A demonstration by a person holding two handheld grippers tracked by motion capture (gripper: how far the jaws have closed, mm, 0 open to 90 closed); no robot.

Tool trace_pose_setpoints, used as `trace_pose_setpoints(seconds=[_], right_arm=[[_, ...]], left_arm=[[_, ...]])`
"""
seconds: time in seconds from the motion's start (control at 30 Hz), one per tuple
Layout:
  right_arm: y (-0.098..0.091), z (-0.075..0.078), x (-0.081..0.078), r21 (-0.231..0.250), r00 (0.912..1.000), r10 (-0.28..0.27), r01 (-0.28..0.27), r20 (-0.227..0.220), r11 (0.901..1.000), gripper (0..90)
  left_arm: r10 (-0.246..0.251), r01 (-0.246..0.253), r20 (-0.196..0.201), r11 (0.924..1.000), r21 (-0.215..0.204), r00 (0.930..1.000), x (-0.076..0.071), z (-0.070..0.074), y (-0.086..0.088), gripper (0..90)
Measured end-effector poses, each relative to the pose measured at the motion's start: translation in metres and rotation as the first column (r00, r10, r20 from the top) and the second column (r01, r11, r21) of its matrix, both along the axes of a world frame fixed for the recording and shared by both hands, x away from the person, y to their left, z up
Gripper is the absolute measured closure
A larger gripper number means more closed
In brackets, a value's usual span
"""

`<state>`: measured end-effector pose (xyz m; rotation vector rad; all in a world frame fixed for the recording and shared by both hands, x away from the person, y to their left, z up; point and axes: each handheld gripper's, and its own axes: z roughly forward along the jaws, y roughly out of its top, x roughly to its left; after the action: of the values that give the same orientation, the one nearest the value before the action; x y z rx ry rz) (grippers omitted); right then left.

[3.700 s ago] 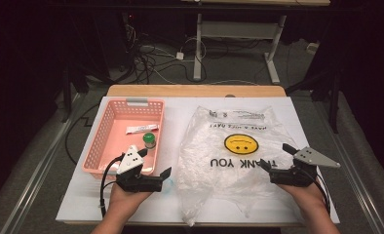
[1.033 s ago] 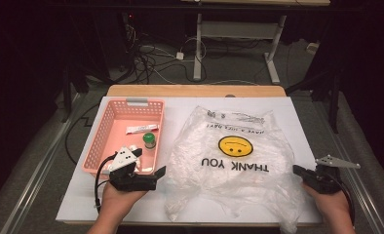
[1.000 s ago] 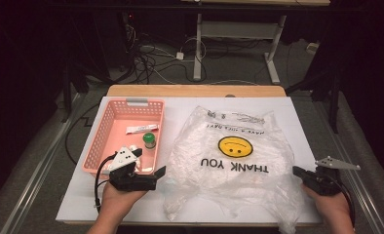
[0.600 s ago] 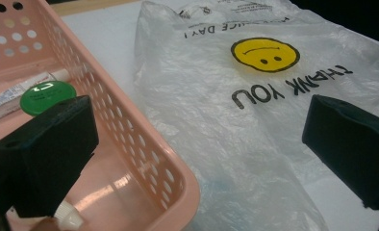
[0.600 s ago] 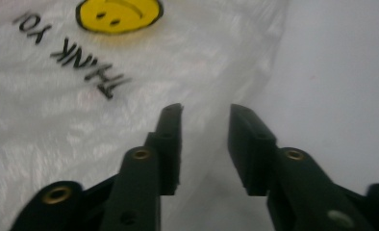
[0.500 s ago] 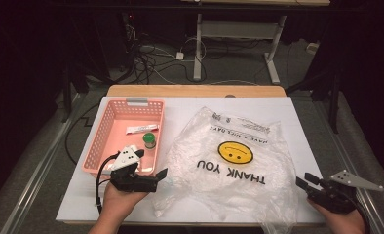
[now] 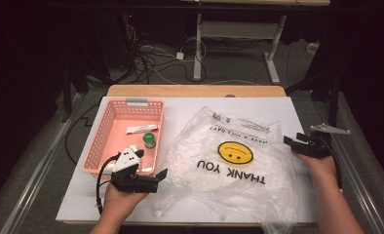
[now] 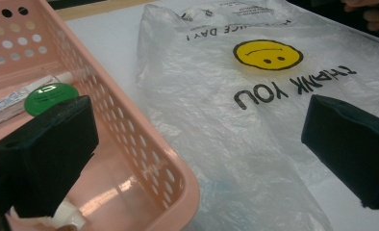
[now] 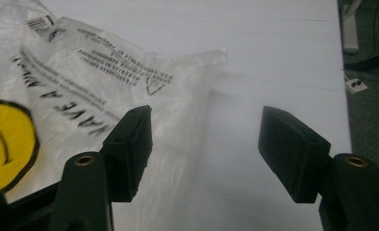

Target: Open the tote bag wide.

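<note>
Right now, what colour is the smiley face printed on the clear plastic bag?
Yellow with black features, on the clear plastic bag; it shows best in the left gripper view.

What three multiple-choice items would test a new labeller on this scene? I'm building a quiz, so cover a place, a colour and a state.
1. Where does the green-capped bottle lie?
A. In the pink basket
B. On the plastic bag
C. On the floor

2. What colour is the smiley face on the plastic bag?
A. Red
B. Yellow
C. Blue

3. How does the right claw stand?
A. Shut on the basket rim
B. Shut on the bottle
C. Open, gripping nothing

Key: 1 A, the green cap shows inside the basket walls in the high view. 2 B, it is yellow in every view. 3 C, the right gripper view shows its jaws apart over the bag's edge, having just opened.
</note>
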<state>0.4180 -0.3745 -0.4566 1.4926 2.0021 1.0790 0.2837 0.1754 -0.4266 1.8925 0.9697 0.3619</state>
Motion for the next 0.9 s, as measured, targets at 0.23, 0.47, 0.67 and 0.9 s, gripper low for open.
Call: trace_pose_setpoints(seconds=[0.23,0.47,0.67,0.9], right_arm=[[0.021,-0.019,0.043,-0.018,0.9948,0.043,-0.044,-0.092,0.9989,25.8],[0.027,-0.026,0.045,-0.042,0.9912,0.067,-0.073,-0.114,0.9965,37.6],[0.035,-0.026,0.040,-0.113,0.9914,0.096,-0.105,-0.089,0.9880,68.9],[0.036,-0.023,0.036,-0.133,0.9921,0.099,-0.109,-0.077,0.9852,90.0]], left_arm=[[0.000,0.000,0.012,1.0000,-0.002,0.9999,-0.001,0.001,0.000,0.0],[0.001,-0.001,0.007,1.0000,0.006,1.0000,0.000,-0.001,0.000,0.0],[-0.001,0.001,0.008,1.0000,0.007,1.0000,0.000,-0.001,0.000,0.0],[-0.007,0.007,0.009,1.0000,0.006,0.9999,-0.001,-0.001,-0.001,0.0]])
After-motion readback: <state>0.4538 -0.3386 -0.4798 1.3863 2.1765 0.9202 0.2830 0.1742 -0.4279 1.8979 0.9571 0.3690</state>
